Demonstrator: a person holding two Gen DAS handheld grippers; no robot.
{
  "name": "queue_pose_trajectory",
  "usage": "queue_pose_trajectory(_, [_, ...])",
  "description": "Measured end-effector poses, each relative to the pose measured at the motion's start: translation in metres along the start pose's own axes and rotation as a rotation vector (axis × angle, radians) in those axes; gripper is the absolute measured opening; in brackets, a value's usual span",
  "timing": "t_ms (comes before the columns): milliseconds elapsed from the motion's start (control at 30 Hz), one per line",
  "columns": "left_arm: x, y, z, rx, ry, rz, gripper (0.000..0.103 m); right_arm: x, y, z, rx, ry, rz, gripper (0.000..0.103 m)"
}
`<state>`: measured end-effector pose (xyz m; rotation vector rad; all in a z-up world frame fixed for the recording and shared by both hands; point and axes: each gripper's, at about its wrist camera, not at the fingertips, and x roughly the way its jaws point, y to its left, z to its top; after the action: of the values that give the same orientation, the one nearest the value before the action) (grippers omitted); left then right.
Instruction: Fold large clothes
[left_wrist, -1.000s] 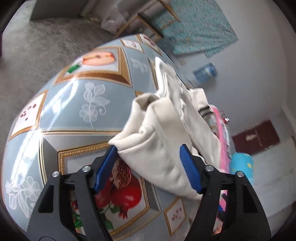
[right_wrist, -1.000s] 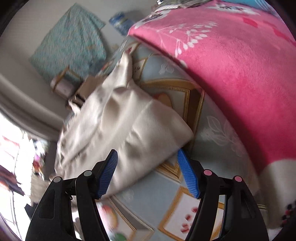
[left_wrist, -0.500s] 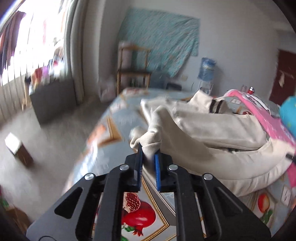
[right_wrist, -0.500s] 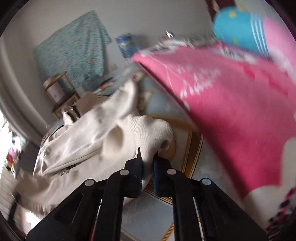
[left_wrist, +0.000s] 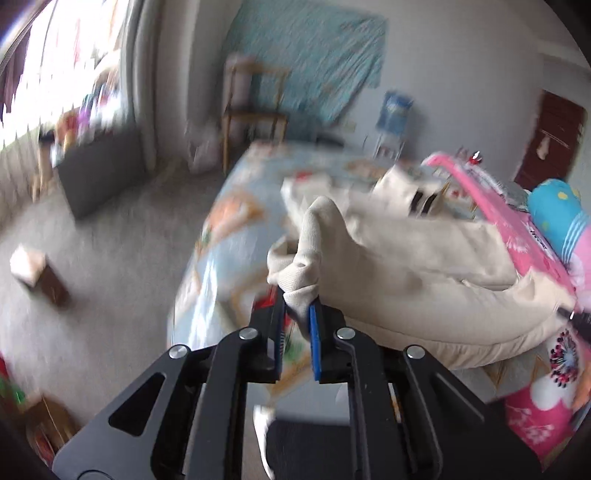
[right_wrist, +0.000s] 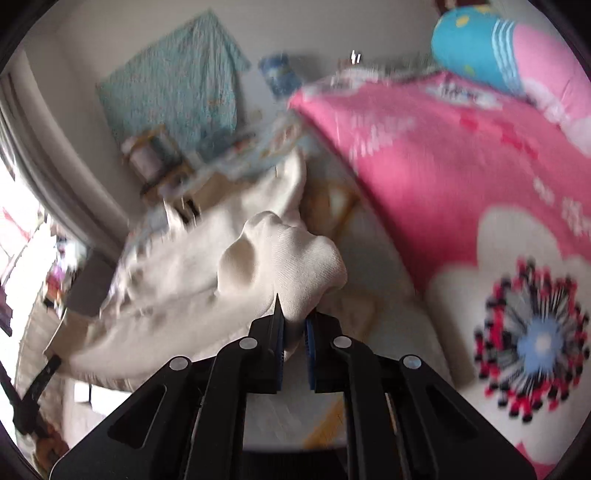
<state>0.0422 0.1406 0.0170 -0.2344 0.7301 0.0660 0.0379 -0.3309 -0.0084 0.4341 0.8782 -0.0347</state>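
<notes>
A large cream sweatshirt (left_wrist: 406, 266) lies bunched on the blue patterned tablecloth (left_wrist: 229, 206). In the left wrist view, my left gripper (left_wrist: 297, 306) pinches a ribbed edge of it between the blue pads and holds that part lifted off the cloth. Its jaws are opening slightly, with the fabric still pressed between them. In the right wrist view, my right gripper (right_wrist: 293, 321) grips another bunched corner of the sweatshirt (right_wrist: 207, 280), also raised. Those jaws are opening a little too, still with cloth between them. The garment sags between the two grips. Both views are blurred by motion.
A pink flowered blanket (right_wrist: 461, 158) covers the surface to the right, with a blue and pink bolster (right_wrist: 491, 48) on it. On the floor beyond the table stand a wooden chair (left_wrist: 255, 110), a grey cabinet (left_wrist: 99, 173) and a small box (left_wrist: 37, 266).
Both grippers went from open around the sweatshirt's corners to pinched on them. They then lifted and drew the fabric back, and the left gripper rolled upright.
</notes>
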Motion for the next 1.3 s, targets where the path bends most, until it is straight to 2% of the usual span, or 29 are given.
queue_pose_trajectory(33, [0.016,0.006,-0.008,0.009,0.06,0.021,0.023,0.008,-0.004,-0.005,-0.008,0.035,-0.027,0.018])
queue_pose_trajectory(100, [0.038,0.021,-0.021,-0.004,0.142,0.066,0.027,0.021,-0.015,-0.012,-0.031,0.105,-0.119,0.038])
queue_pose_trajectory(133, [0.043,0.033,-0.024,-0.043,0.165,0.063,0.034,0.018,-0.018,-0.012,-0.034,0.107,-0.122,0.039])
queue_pose_trajectory(200, [0.031,0.046,-0.021,-0.114,0.132,0.049,0.04,0.0,-0.022,-0.008,-0.041,0.08,-0.144,0.052])
queue_pose_trajectory(233, [0.023,0.049,-0.017,-0.116,0.102,0.058,0.04,-0.016,-0.023,-0.005,-0.059,0.04,-0.191,0.055])
queue_pose_trajectory(300, [0.004,0.048,-0.008,-0.074,0.024,0.148,0.04,-0.039,-0.022,0.0,-0.085,-0.021,-0.273,0.059])
queue_pose_trajectory(333, [-0.002,0.045,-0.005,-0.06,0.002,0.16,0.041,-0.049,-0.018,0.003,-0.1,-0.051,-0.292,0.059])
queue_pose_trajectory(367, [-0.006,0.041,-0.002,-0.044,-0.013,0.157,0.043,-0.054,-0.011,0.004,-0.115,-0.07,-0.289,0.059])
queue_pose_trajectory(433, [-0.006,0.022,0.004,0.004,0.0,0.122,0.058,-0.05,0.011,0.006,-0.162,-0.07,-0.219,0.06])
queue_pose_trajectory(467, [-0.001,0.007,0.005,0.048,0.02,0.094,0.061,-0.043,0.026,0.004,-0.197,-0.054,-0.172,0.066])
queue_pose_trajectory(533, [0.014,-0.026,-0.001,0.146,0.06,0.074,0.075,-0.024,0.062,-0.004,-0.301,-0.012,-0.087,0.071])
queue_pose_trajectory(567, [0.027,-0.046,-0.005,0.215,0.106,0.073,0.077,-0.013,0.08,-0.011,-0.358,0.01,-0.078,0.073])
queue_pose_trajectory(667, [0.06,-0.091,-0.023,0.357,0.195,0.077,0.081,0.02,0.129,-0.033,-0.542,0.048,-0.12,0.074])
queue_pose_trajectory(767, [0.075,-0.114,-0.033,0.418,0.212,0.136,0.081,0.037,0.15,-0.044,-0.603,0.076,-0.1,0.074])
queue_pose_trajectory(867, [0.079,-0.115,-0.034,0.41,0.214,0.161,0.087,0.045,0.15,-0.042,-0.575,0.094,-0.071,0.074])
queue_pose_trajectory(1033, [0.088,-0.111,-0.032,0.347,0.237,0.158,0.096,0.065,0.143,-0.038,-0.51,0.158,-0.017,0.074])
queue_pose_trajectory(1300, [0.096,-0.106,-0.028,0.285,0.264,0.128,0.096,0.073,0.144,-0.043,-0.517,0.179,-0.022,0.074])
